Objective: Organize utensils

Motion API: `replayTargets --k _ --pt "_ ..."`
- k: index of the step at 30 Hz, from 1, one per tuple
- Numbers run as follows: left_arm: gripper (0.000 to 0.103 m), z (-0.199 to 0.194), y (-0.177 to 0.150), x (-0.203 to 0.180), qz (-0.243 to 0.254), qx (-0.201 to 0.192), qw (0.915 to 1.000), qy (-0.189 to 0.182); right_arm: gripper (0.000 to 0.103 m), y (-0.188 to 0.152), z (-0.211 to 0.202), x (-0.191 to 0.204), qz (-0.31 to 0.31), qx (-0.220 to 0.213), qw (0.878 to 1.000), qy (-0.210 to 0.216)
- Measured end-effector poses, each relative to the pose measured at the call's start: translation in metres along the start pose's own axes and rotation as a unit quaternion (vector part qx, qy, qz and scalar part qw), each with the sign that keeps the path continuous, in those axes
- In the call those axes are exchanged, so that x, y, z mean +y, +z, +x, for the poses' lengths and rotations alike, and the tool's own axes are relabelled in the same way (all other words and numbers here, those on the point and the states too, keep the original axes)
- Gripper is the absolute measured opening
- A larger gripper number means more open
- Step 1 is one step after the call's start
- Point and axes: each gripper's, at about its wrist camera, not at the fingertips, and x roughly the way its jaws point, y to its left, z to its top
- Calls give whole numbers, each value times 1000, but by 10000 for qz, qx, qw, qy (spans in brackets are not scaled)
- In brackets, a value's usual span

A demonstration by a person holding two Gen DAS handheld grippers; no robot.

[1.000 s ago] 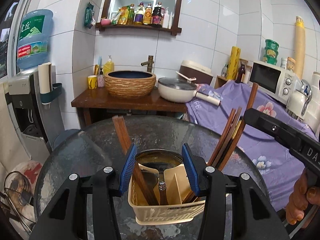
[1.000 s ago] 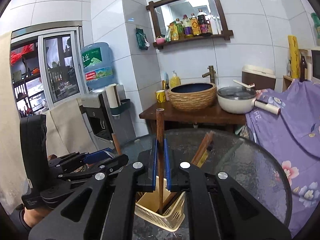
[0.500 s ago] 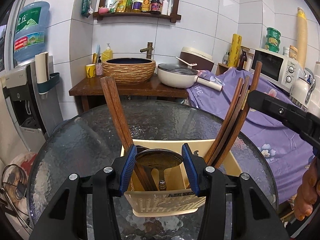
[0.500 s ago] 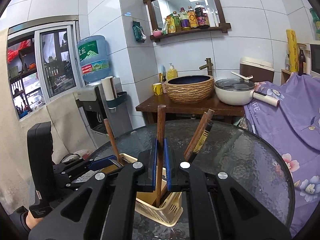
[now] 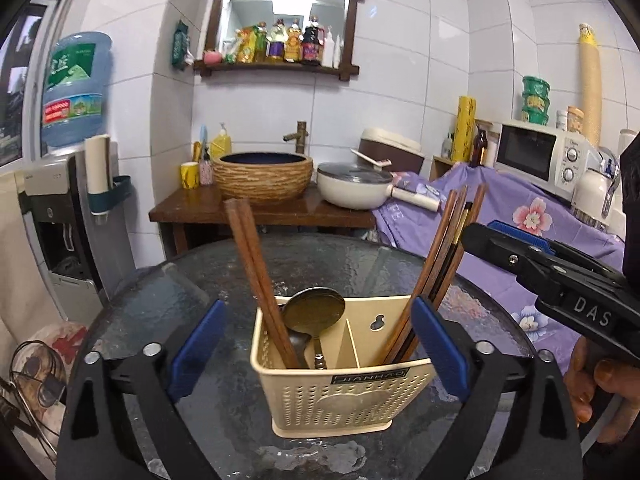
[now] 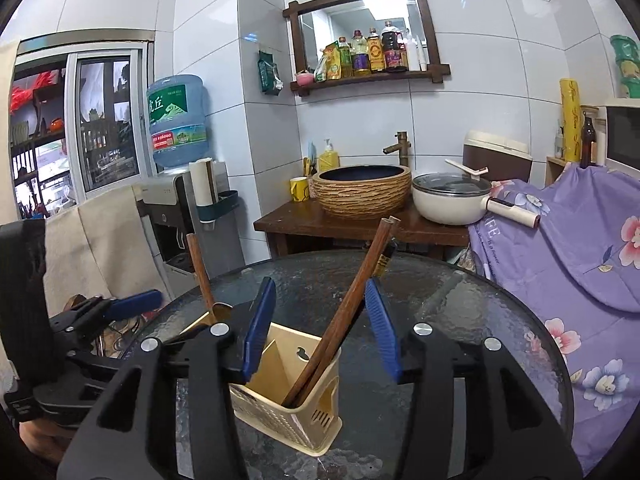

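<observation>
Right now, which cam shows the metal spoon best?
Left wrist. The spoon faces the lens there, bowl up, in the left compartment of the cream utensil holder beside two wooden chopsticks. In the right wrist view only a sliver of the spoon shows behind the right gripper's finger.

A: Where is there room on the glass table (image 5: 168, 300)?

B: Its far half is bare, and so is the strip left of the utensil basket (image 5: 340, 376).

A: What blocks the way?

B: In the basket, chopsticks (image 5: 256, 276) lean up and left and a second bunch (image 5: 444, 248) up and right, leaving a gap above the spoon (image 5: 314, 314). The right gripper (image 5: 500, 240) reaches in just beside the right bunch.
</observation>
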Motion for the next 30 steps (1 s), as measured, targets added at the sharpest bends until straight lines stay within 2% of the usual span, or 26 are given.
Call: replayTargets --k 4,6,10,12,16,19,25,30 --pt "96 -19 -10 5 -75 -213 9997 100 59 -7 -13 -1 -90 -104 9998 -114" --pt "96 -24 -16 7 -70 -286 9994 178 73 -11 -19 -2 -66 -106 9999 -120" --pt "96 -33 -32 14 -166 -380 9987 307 83 -28 -32 3 -162 -161 9994 -252" --pt "96 -40 -40 21 -346 -483 9978 291 91 -38 -37 8 -231 -156 9992 -289" --pt "96 -57 -55 31 -667 -612 9953 348 97 -59 -49 23 -364 -134 9990 -233" --pt "96 -68 -63 33 -734 -602 9949 327 97 -78 -62 39 -462 -185 9986 -182" --pt "96 -104 -91 24 -387 -904 9938 526 97 -111 -98 57 -430 -432 9980 -140" --pt "96 -135 -113 13 -146 -980 9938 499 97 -134 -133 67 -469 -627 9968 -186"
